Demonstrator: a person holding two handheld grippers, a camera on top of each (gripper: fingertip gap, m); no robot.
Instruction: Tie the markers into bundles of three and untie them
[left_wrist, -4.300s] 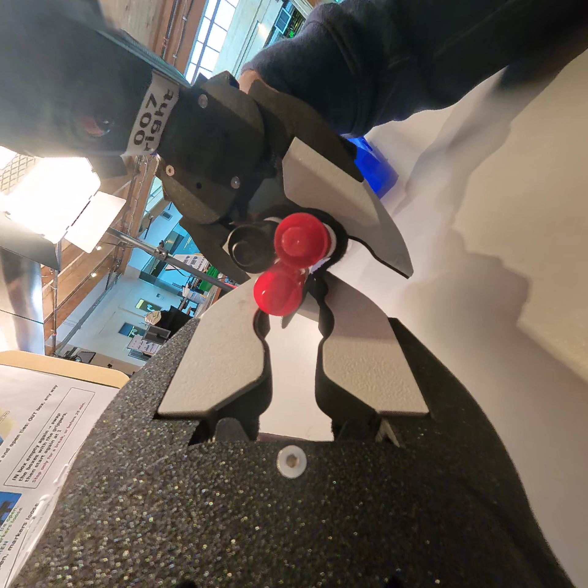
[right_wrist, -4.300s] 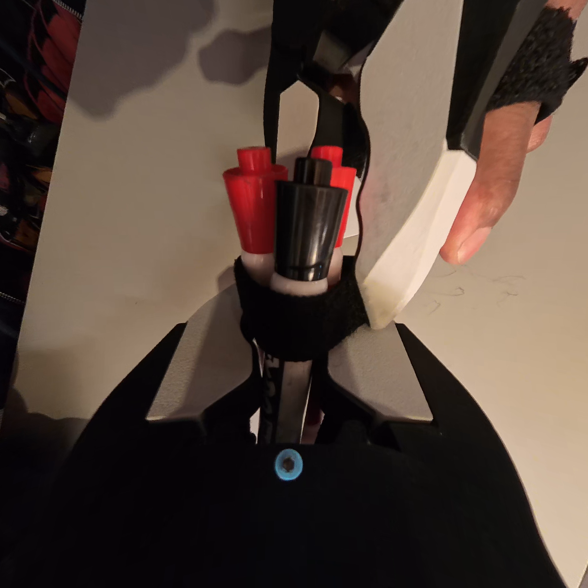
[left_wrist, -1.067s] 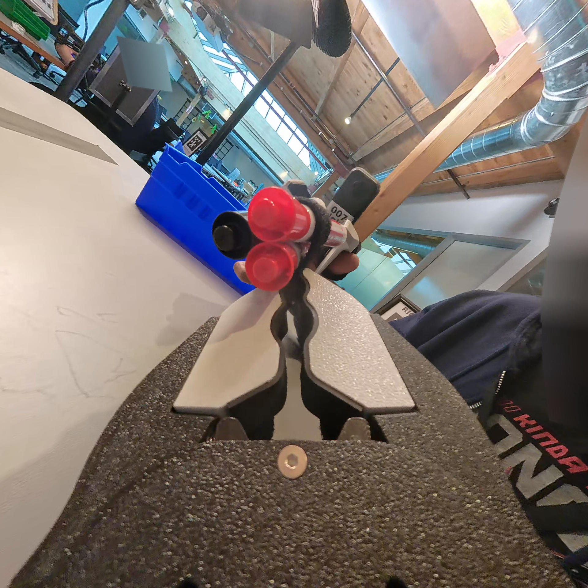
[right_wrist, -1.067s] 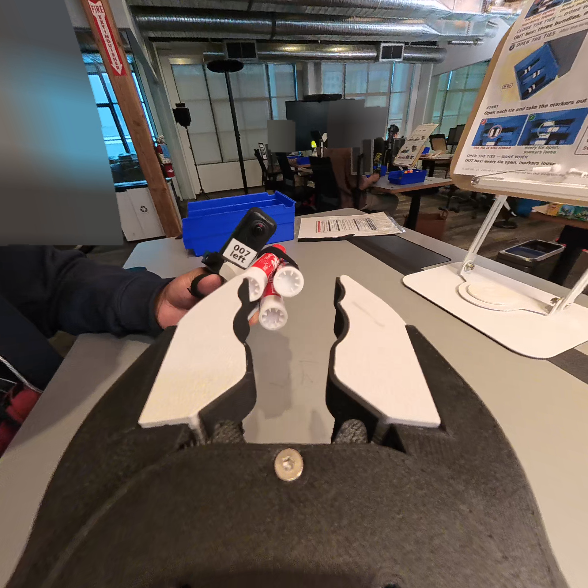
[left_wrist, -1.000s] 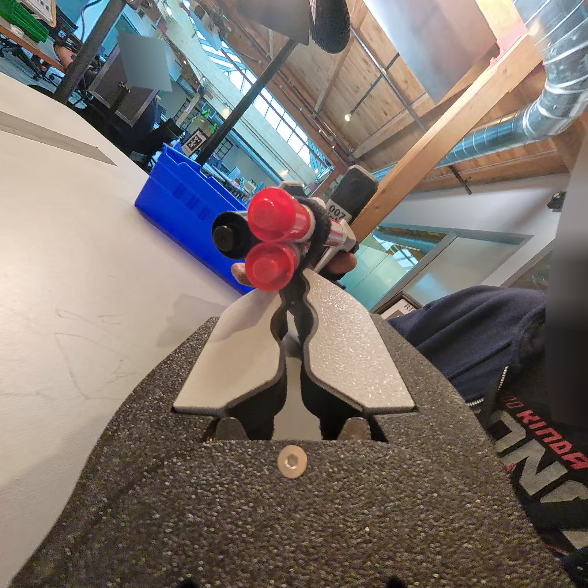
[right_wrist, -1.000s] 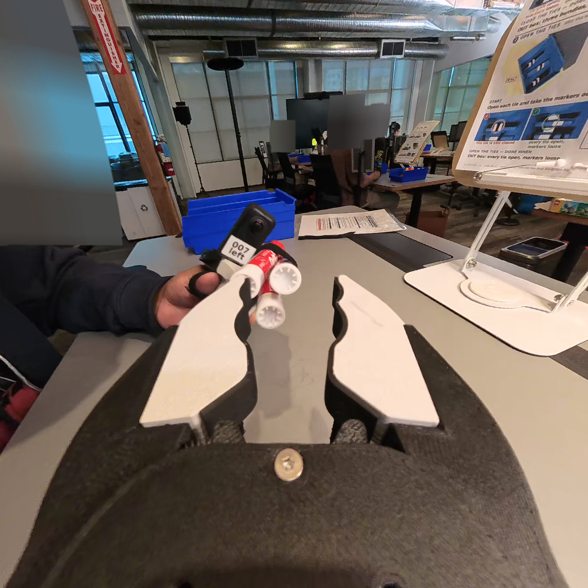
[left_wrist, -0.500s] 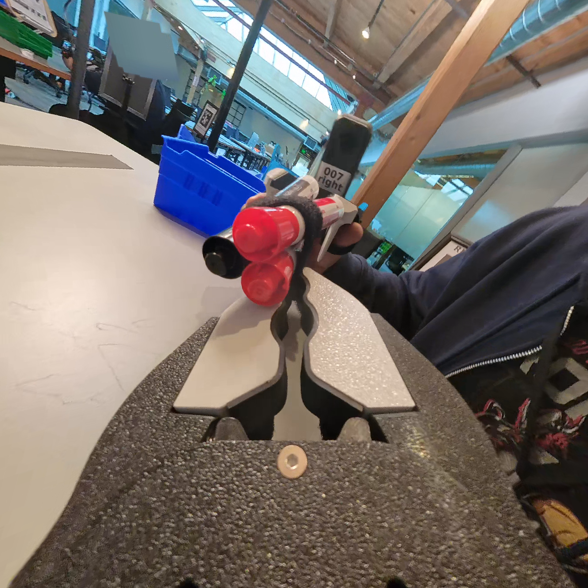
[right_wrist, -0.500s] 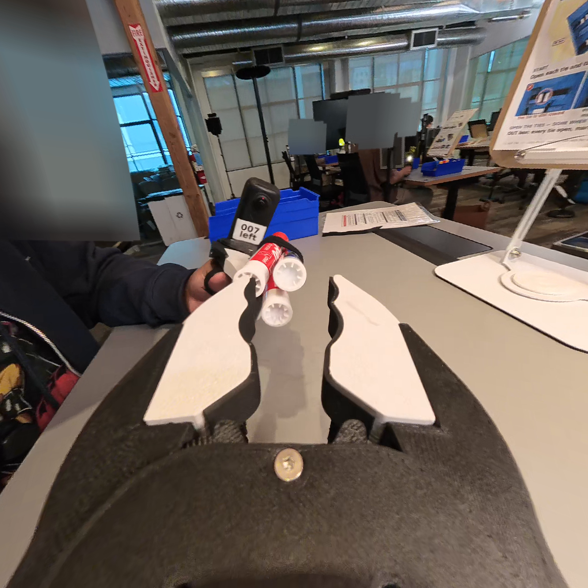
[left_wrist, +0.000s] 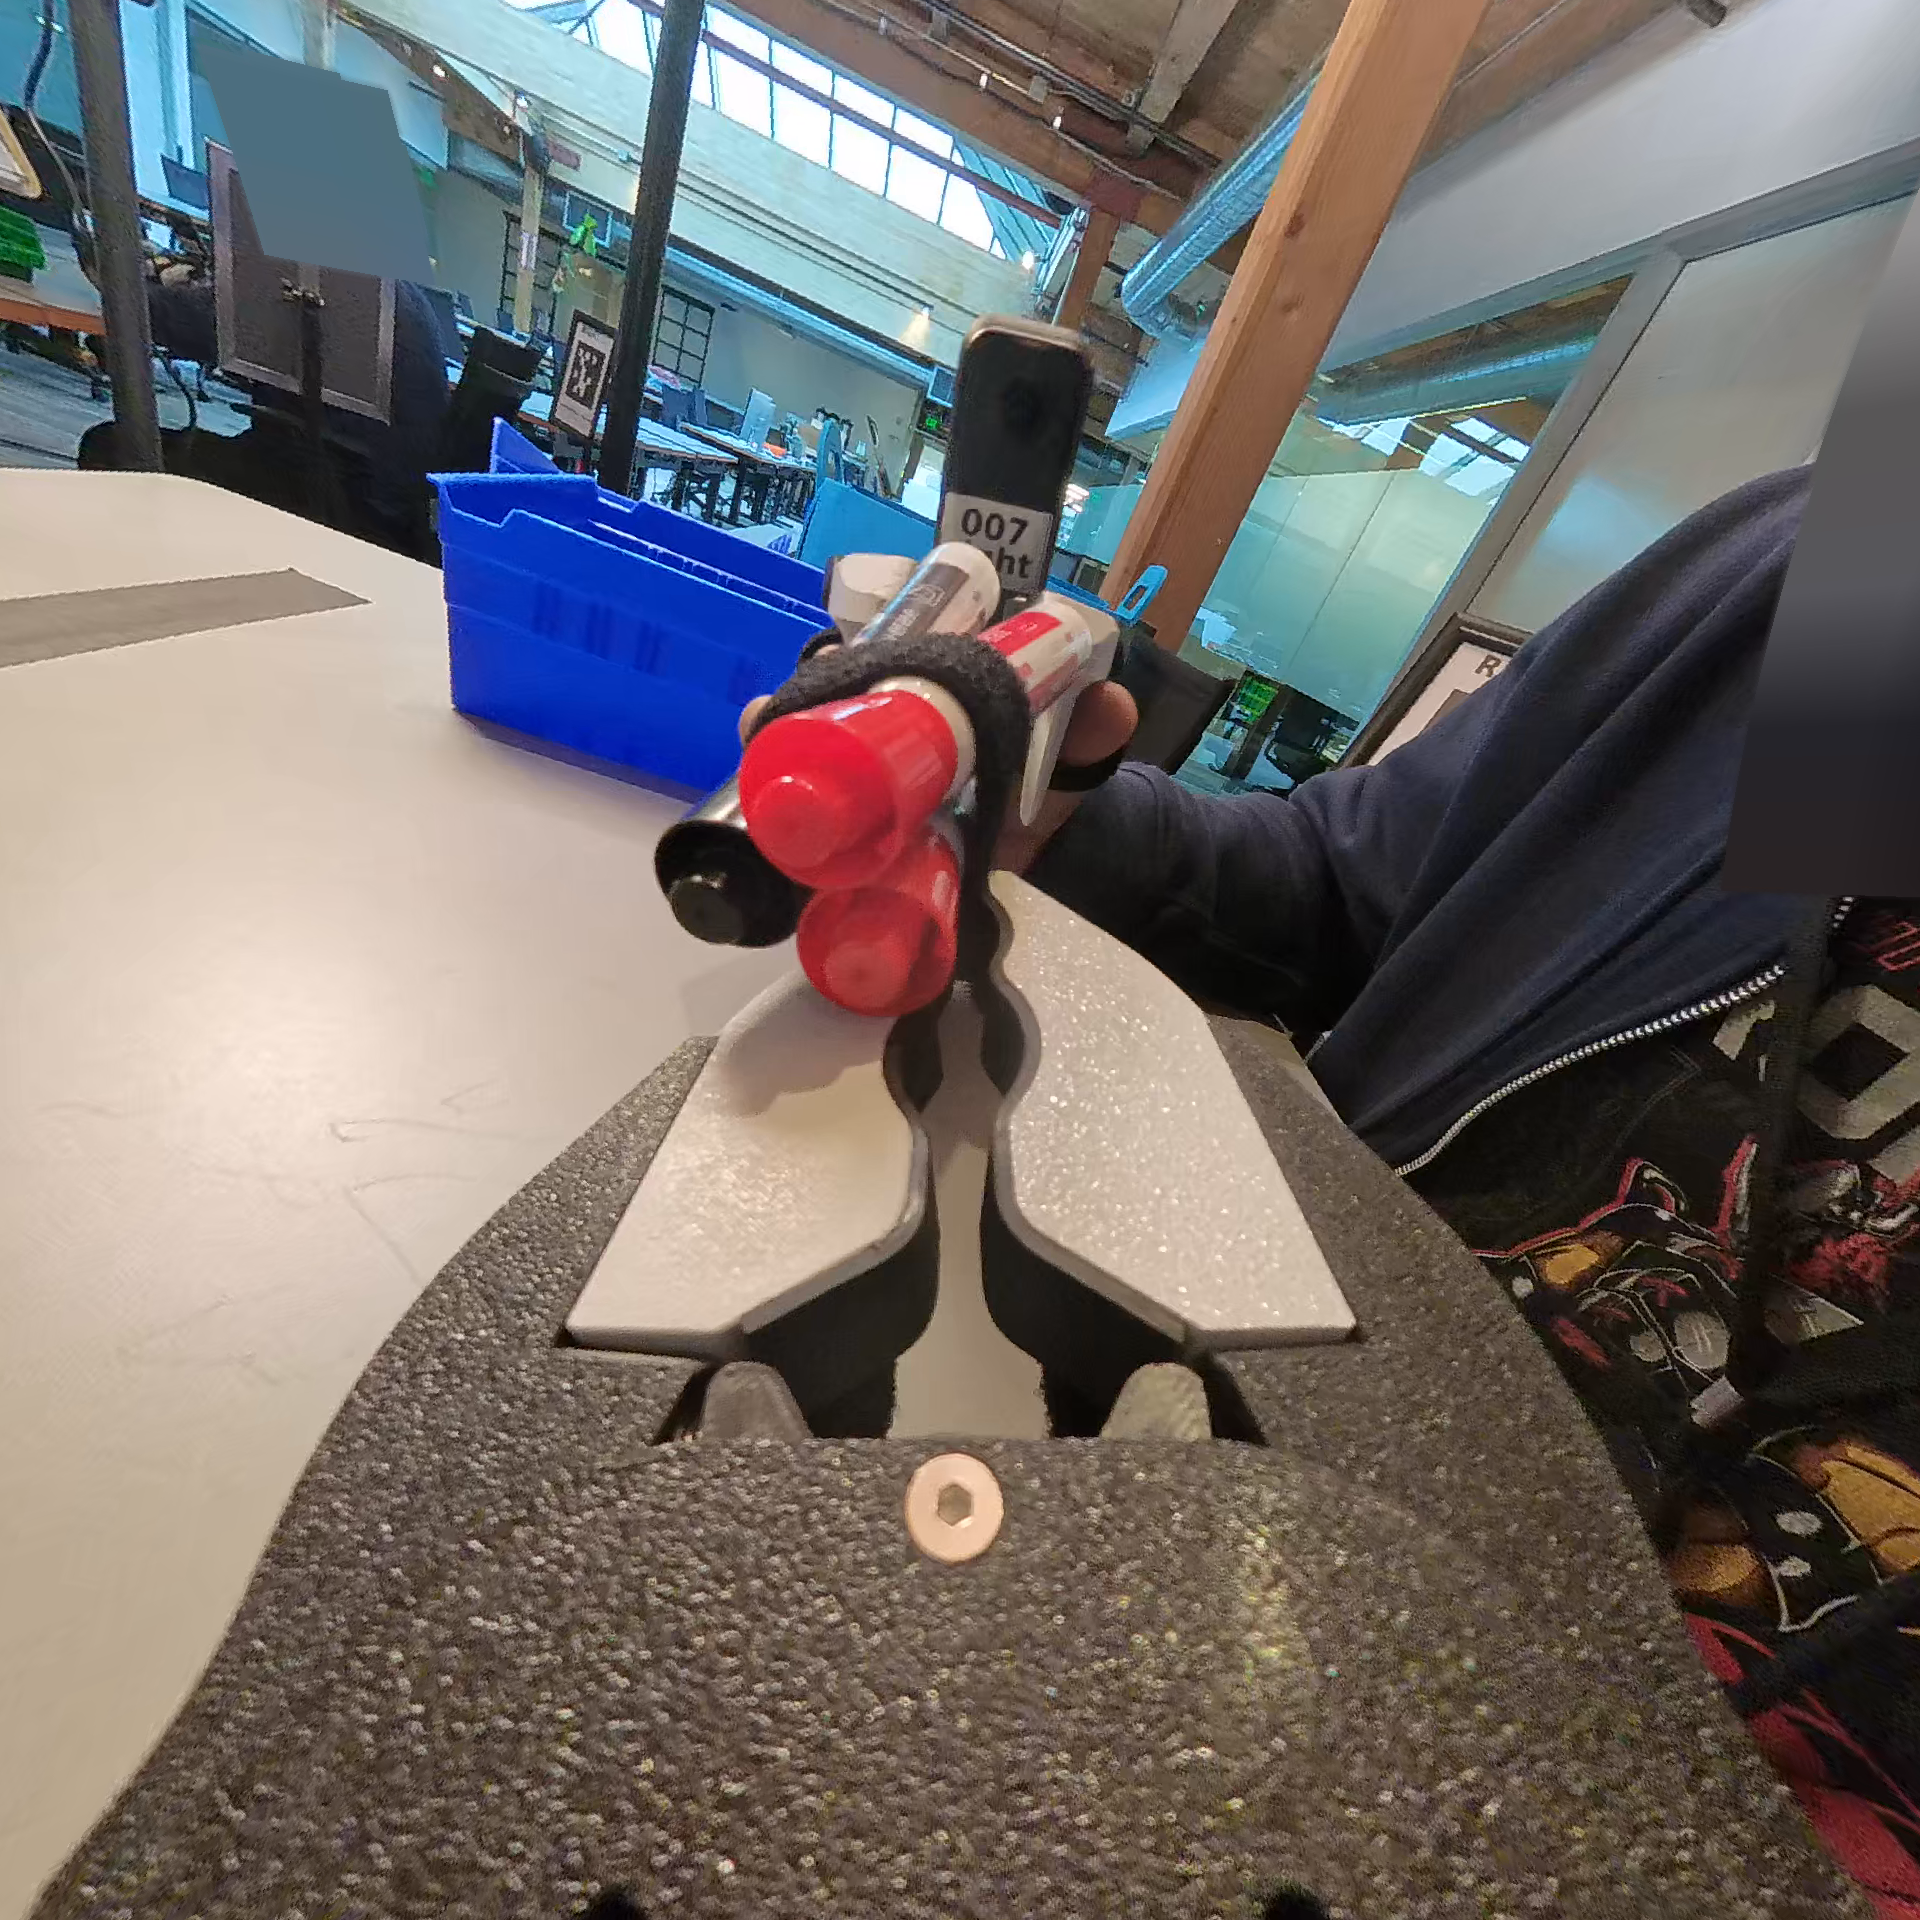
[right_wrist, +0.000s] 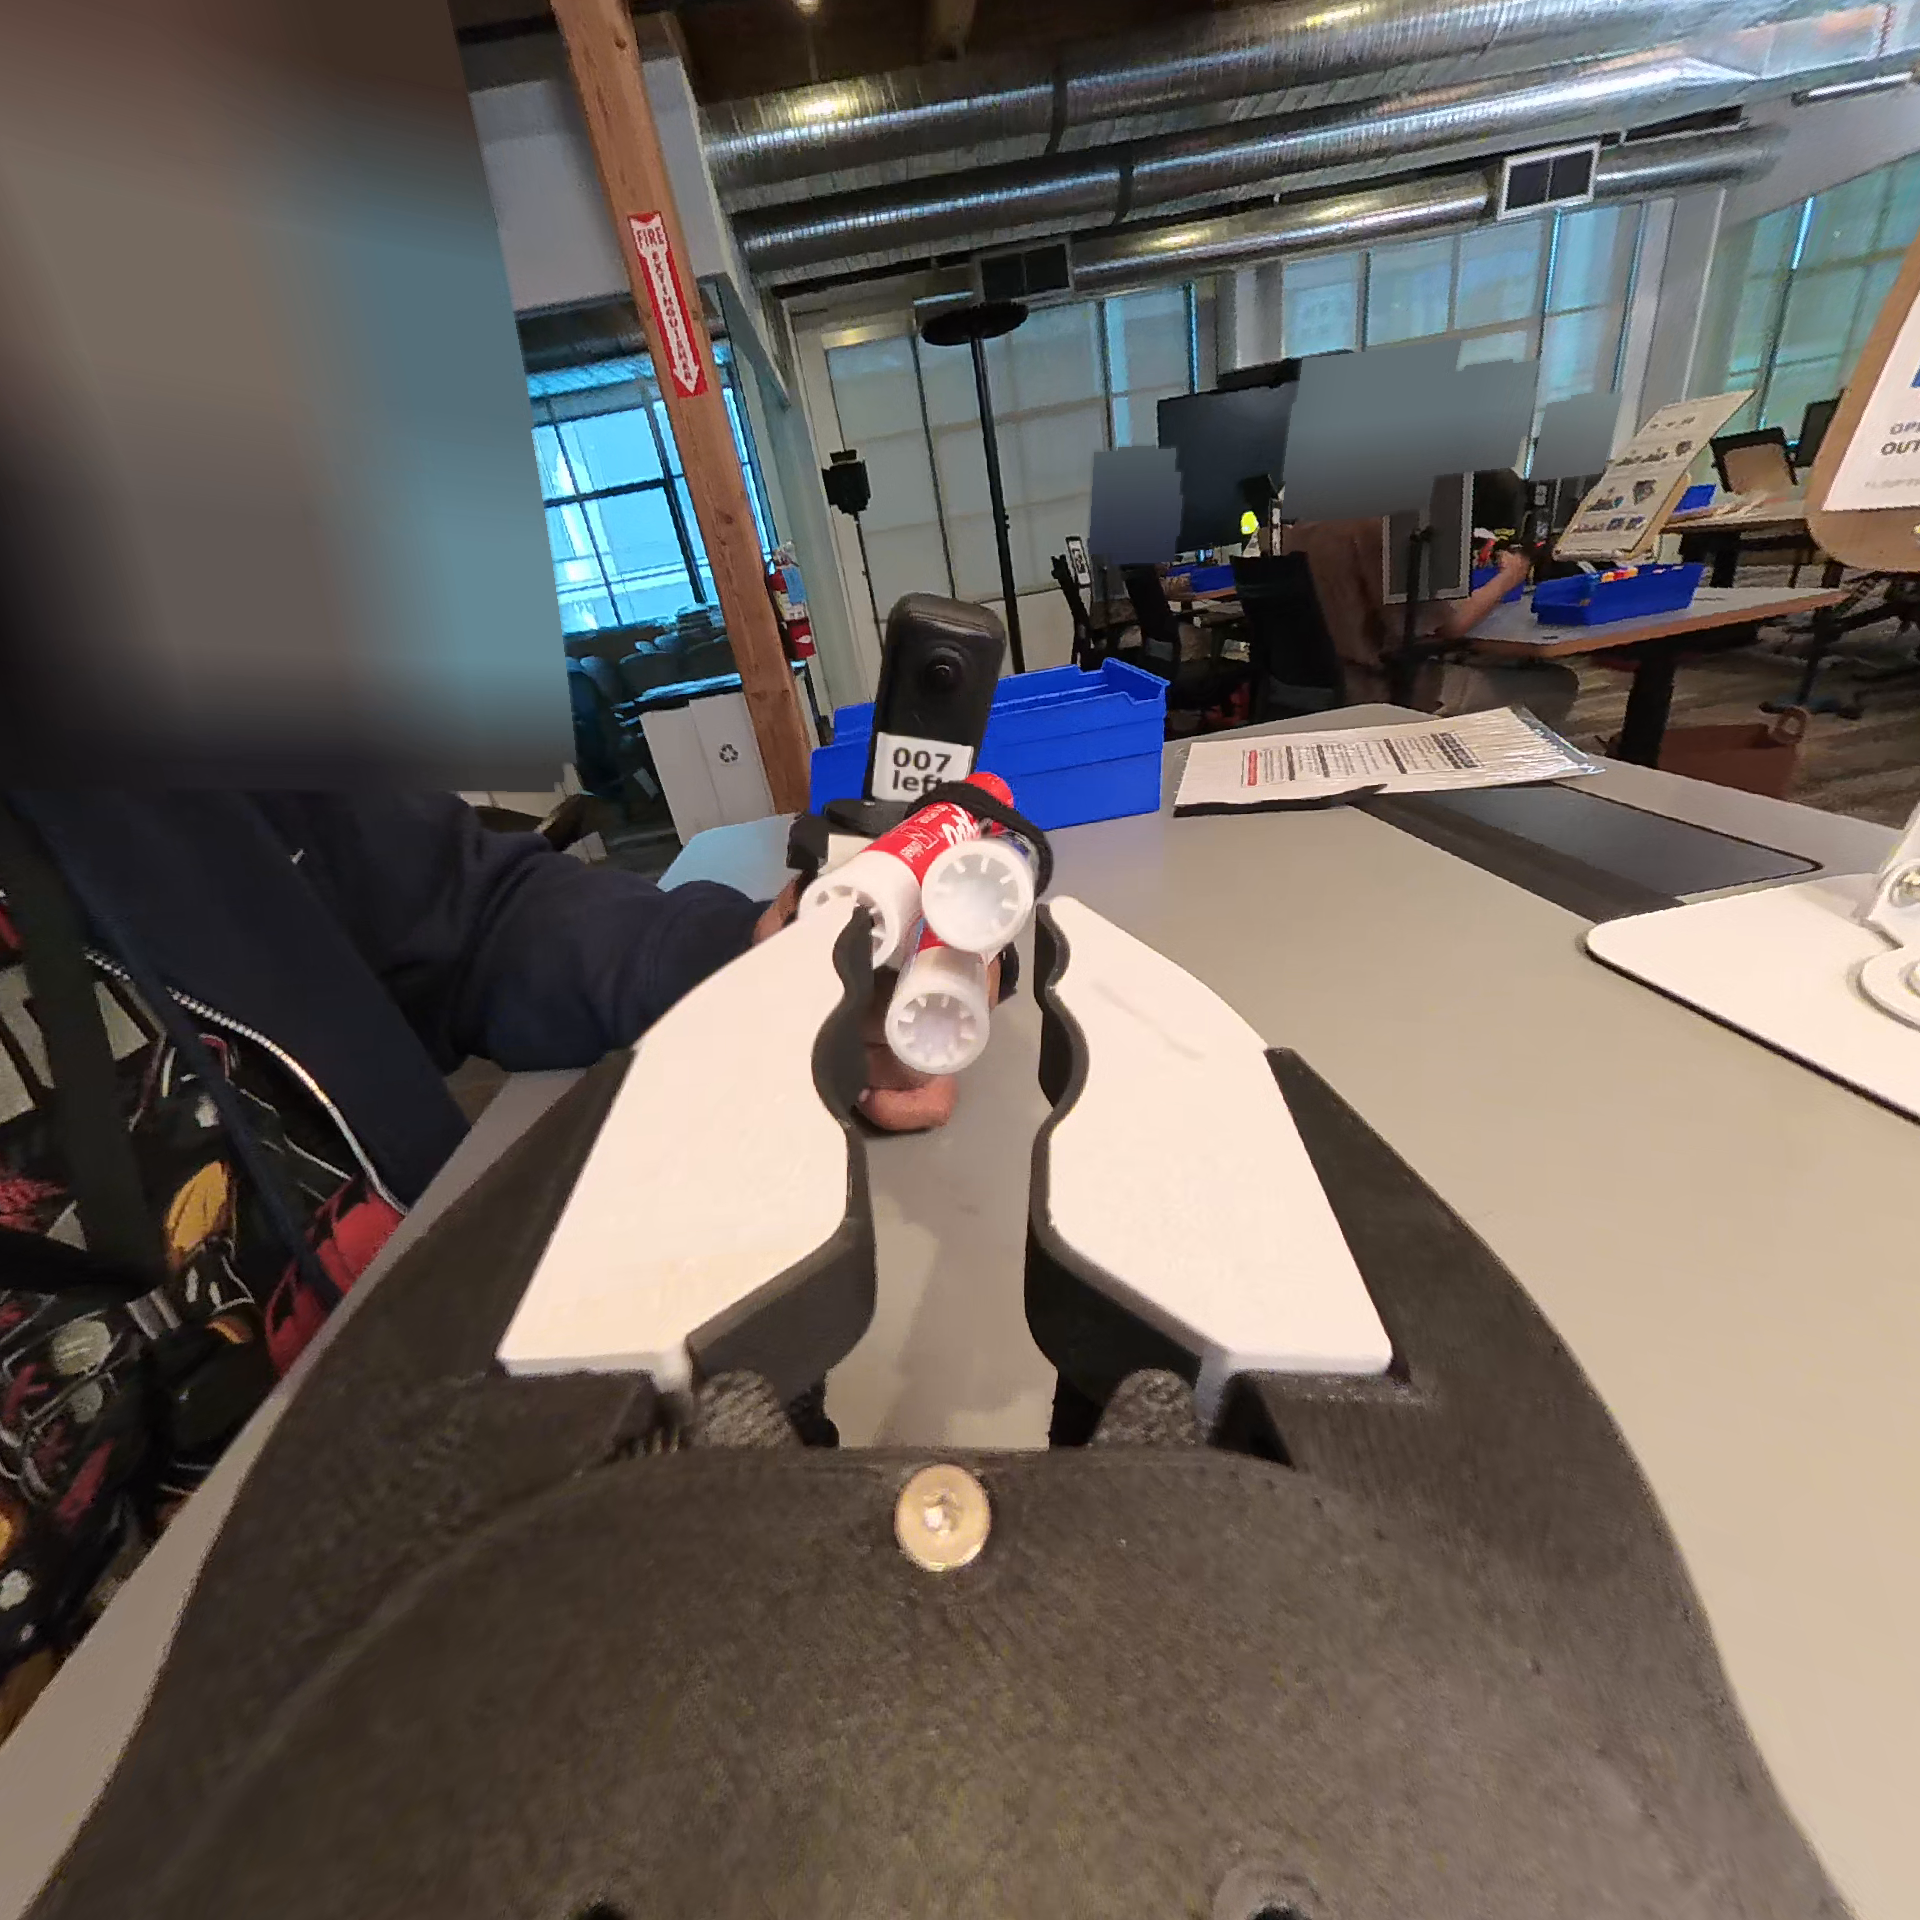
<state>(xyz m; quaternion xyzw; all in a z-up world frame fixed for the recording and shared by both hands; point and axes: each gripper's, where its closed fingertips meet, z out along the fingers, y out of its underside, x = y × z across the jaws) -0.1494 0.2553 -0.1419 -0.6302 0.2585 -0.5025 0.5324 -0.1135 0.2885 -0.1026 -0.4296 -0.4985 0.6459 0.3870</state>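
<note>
The left gripper (left_wrist: 971, 961) was nearly closed, its grey fingers (left_wrist: 1122, 1122) pinching the black strap (left_wrist: 982, 696) that wrapped the marker bundle (left_wrist: 831, 821). The bundle was held up off the grey table (left_wrist: 260, 935): two red-capped markers and one black-capped, caps toward the left camera, white butt ends (right_wrist: 977, 894) toward the right camera. The bundle stuck out past the left fingertips, on the near side of the blue bin (left_wrist: 613, 623) and well apart from it.

The right gripper (right_wrist: 945, 935) was open with a clear gap between its white fingers (right_wrist: 1164, 1143), holding nothing. The butt ends sat just beyond its fingertips, roughly in line with the gap; whether the left-hand finger touched a marker could not be told.

The bin stood on the table behind the bundle. To the right of the bin a printed sheet (right_wrist: 1382, 758) lay flat, and farther right a white stand base (right_wrist: 1745, 987) rested on the table. A dark blue sleeve (left_wrist: 1455, 831) reached in toward the bundle from the side away from the bin.
</note>
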